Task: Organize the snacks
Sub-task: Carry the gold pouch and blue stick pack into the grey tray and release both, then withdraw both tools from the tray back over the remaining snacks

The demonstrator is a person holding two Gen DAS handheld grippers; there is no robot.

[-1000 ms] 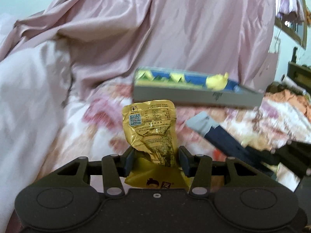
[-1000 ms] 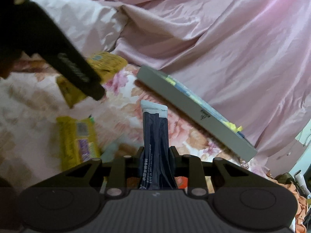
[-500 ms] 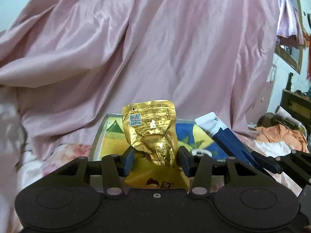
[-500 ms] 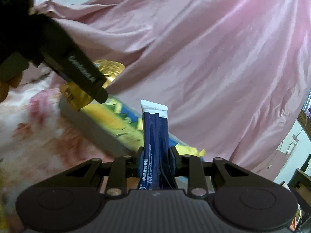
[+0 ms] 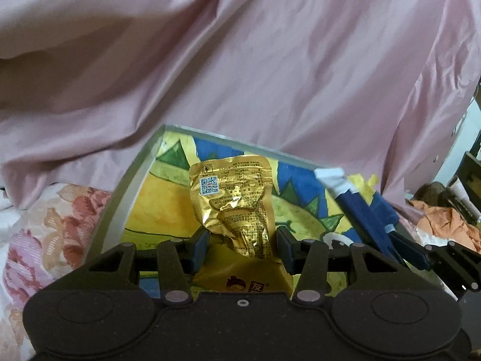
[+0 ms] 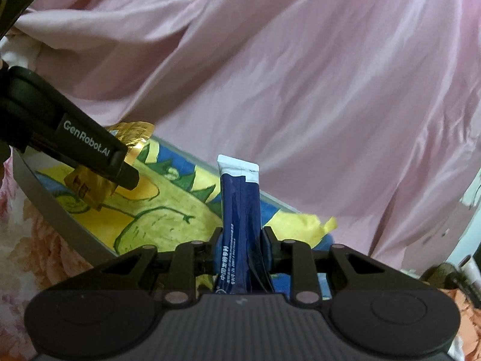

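Above the grey-rimmed tray [image 5: 126, 186], left gripper [image 5: 243, 245] pinches a gold packet [image 5: 237, 198], right gripper [image 6: 242, 251] pinches a blue sachet [image 6: 240, 210]; tray floor beneath lies open.

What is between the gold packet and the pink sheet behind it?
Only the tray with its painted floor and far rim; the gold packet hangs over it before the pink sheet, in the left wrist view.

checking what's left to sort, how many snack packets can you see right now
2. A gold packet is clamped in the left hand-held gripper and a dark blue packet in the right hand-held gripper, both over the tray. Others may be hidden.
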